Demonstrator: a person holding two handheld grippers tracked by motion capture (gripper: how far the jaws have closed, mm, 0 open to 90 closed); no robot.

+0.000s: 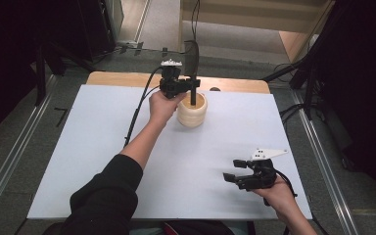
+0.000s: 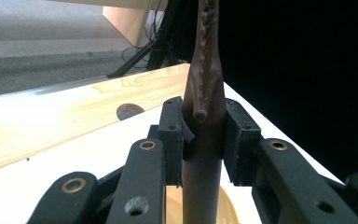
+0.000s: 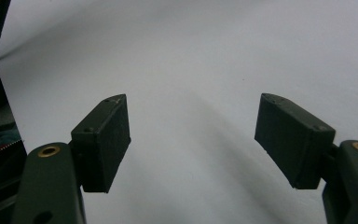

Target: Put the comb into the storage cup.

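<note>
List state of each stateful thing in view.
Left hand-held gripper: shut on the dark utensil.
Dark utensil: upright, lower end inside the holder.
Wooden holder: upright on the white table.
Right hand-held gripper: open, nothing between the jaws, low over the table.

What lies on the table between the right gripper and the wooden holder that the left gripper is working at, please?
Nothing: in the high view the white table top is bare between the open right gripper and the wooden holder.

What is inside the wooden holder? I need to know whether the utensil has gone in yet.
The dark utensil, clamped by the left gripper, stands inside the wooden holder. The holder's wall hides its lower end.
</note>
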